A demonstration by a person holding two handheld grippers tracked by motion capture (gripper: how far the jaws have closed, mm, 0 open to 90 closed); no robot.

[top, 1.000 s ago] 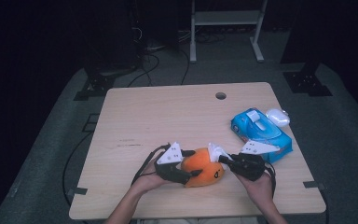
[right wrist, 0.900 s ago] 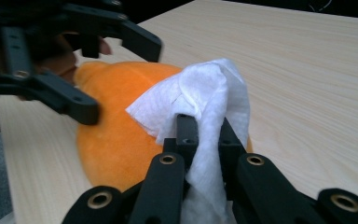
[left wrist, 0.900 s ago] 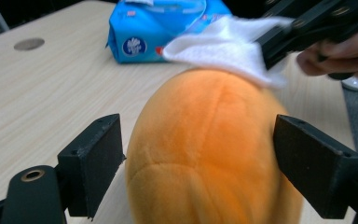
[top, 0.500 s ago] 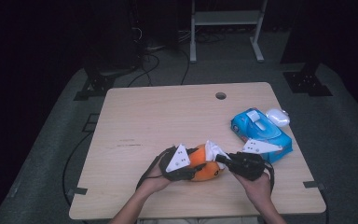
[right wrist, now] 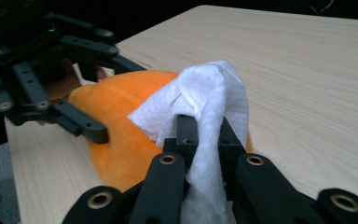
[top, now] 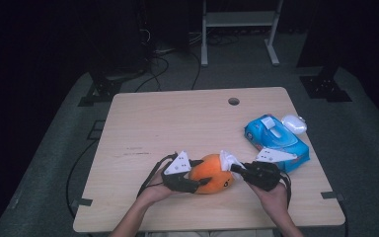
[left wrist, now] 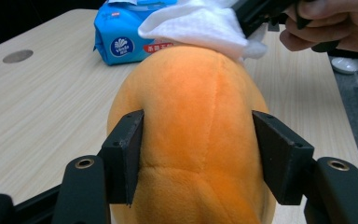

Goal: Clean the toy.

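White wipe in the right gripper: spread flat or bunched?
Bunched. The white wipe is pinched in folds between the right gripper's shut fingers, draped against the orange plush toy.

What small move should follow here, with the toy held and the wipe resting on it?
Probably a short stroke of the white wipe across the top of the orange plush toy. The right tool is shut on the wipe, which already lies against the toy, and the left tool has just been opening a little, yet its pads sit against the toy's sides, steadying it on the table.
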